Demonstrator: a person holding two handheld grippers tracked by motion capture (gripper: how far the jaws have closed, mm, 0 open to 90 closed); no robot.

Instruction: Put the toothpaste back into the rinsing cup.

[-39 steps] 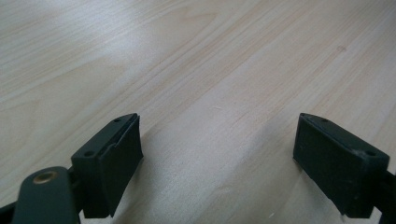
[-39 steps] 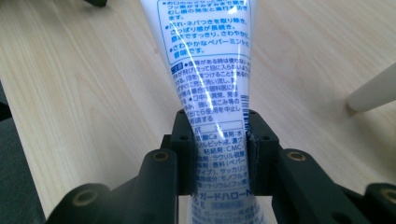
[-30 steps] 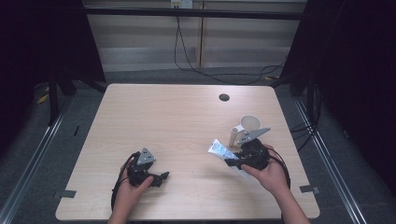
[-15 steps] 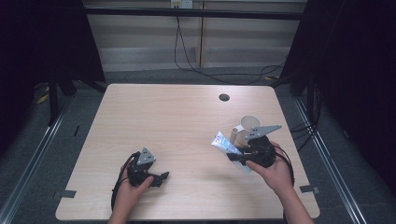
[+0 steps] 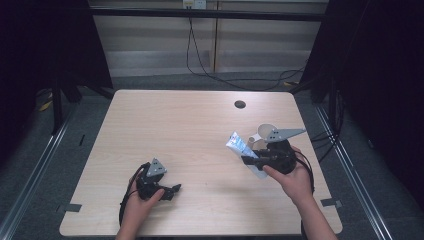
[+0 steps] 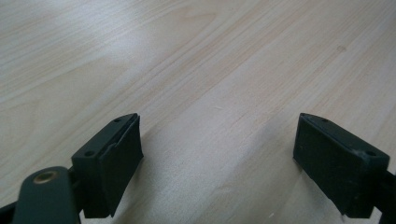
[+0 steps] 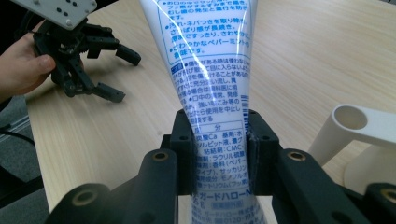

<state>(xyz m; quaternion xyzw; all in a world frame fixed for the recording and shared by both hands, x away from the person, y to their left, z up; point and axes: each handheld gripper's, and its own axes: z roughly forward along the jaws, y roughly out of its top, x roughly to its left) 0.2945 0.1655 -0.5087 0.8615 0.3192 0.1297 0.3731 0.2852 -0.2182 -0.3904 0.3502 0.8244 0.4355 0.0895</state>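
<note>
The right gripper (image 5: pixel 250 161) clamps the toothpaste tube (image 5: pixel 239 146), long axis pointing far-left. The white holder (image 5: pixel 264 132) stands just beyond it. The left gripper (image 5: pixel 175 189) rests open, well apart

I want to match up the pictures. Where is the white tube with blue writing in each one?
High view: the tube is right of the middle, clamped in the right hand-held gripper, slanting up-left.
Left gripper view: the tube is not in this picture.
Right gripper view: the tube runs up the middle from between the jaws.
Shared landmark: the white holder beside the tube, at the right edge in the right gripper view.
</note>
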